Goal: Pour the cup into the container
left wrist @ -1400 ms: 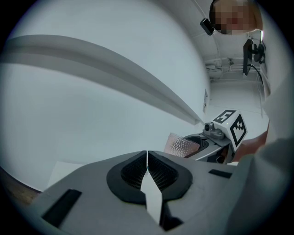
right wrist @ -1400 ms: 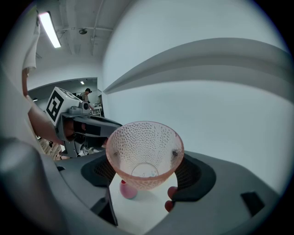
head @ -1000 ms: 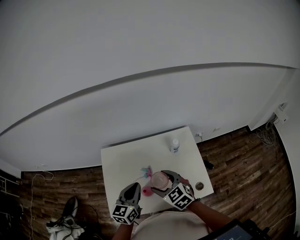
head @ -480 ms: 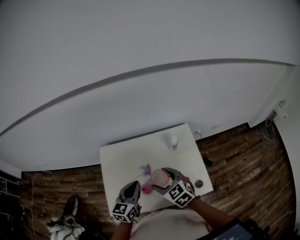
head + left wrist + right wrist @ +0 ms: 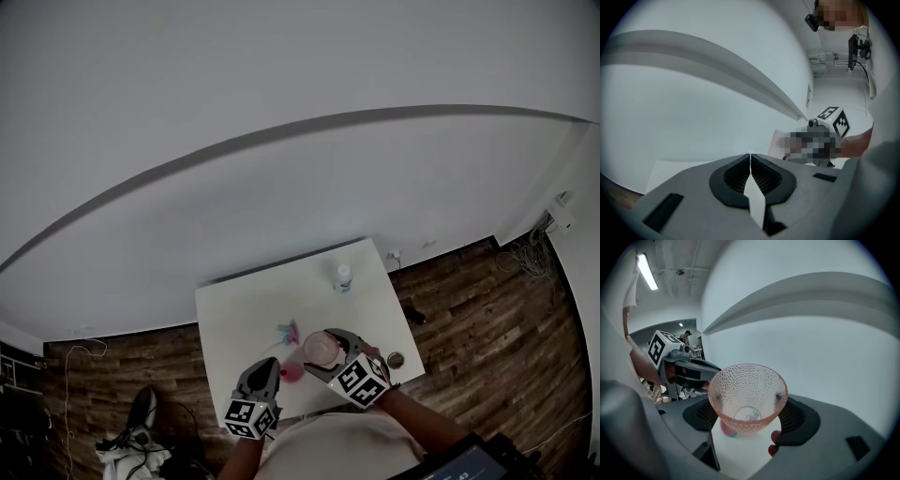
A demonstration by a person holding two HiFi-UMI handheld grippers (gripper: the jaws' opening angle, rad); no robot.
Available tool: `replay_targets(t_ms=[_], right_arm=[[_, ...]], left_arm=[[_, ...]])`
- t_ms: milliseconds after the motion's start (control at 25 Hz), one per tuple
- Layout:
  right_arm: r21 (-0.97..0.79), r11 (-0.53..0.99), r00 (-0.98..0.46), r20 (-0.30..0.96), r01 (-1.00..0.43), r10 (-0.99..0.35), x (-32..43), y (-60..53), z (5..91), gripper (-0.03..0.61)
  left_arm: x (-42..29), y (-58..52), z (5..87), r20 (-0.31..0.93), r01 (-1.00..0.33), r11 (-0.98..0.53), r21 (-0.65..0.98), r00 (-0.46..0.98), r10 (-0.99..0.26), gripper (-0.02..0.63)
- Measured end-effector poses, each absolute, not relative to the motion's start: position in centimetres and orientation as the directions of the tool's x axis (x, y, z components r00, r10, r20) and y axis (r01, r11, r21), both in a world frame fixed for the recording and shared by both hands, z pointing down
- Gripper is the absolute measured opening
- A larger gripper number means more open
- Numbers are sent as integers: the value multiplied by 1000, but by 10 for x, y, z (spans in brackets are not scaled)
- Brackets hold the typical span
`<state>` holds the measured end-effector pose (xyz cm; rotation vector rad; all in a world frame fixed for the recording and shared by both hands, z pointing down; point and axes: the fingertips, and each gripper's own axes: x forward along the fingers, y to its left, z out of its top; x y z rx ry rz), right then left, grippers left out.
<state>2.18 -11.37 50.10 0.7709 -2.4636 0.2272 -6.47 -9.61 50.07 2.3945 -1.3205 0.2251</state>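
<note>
Pink cup (image 5: 747,397) — upright, mouth up — clamped in right gripper (image 5: 749,417).

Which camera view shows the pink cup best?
The right gripper view: the cup fills the middle, whole, held between the jaws. The head view shows the cup small, from above. The left gripper view shows only a sliver of the cup.

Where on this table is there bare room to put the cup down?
The table's left part is bare, bordered by its far edge and the small pink and teal pieces. A smaller patch lies between the bottle and the cup. The near edge is crowded.
</note>
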Motion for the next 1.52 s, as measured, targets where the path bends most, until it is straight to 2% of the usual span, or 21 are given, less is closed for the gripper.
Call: replay_targets(t_ms=[1520], right_arm=[[-34, 850, -692, 599, -526, -404, 64, -108, 561, 377]], left_arm=[[-16, -82, 552, 469, -825, -531, 194, 553, -689, 12]])
